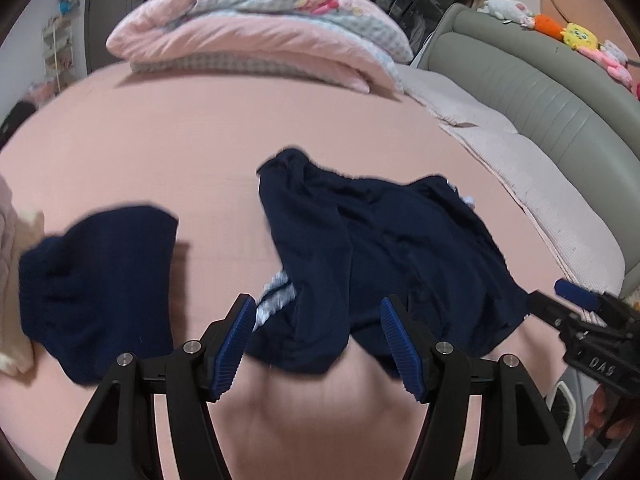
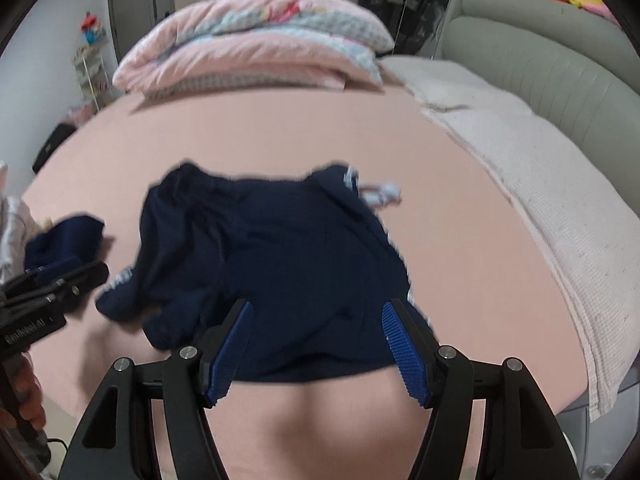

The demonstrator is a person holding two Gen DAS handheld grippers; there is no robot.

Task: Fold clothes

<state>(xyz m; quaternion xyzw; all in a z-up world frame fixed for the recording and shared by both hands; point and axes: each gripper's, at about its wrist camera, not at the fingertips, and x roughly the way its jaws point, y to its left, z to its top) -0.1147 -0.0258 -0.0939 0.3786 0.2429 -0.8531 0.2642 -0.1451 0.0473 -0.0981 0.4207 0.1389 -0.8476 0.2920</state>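
Hanging low over the bed, the left gripper (image 1: pixel 318 344) has its blue pads spread wide with nothing between them, and the right gripper (image 2: pixel 318 348) is spread and empty in the same way. Both point down at the near hem of the navy shorts (image 1: pixel 384 256), which lie crumpled in the middle of the frame on the pink bed sheet (image 1: pixel 180 152). The shorts look light, thin and limp, so they will sag and bunch rather than keep a shape. White side stripes (image 1: pixel 274 296) and a pale drawstring (image 2: pixel 380 194) show at their edges. Pinching the near hem or waistband corners, one in each gripper, should let the cloth be pulled flat. A second navy garment (image 1: pixel 100 288) lies apart at lower left. A folded quilt (image 1: pixel 256 32) sits at the top.
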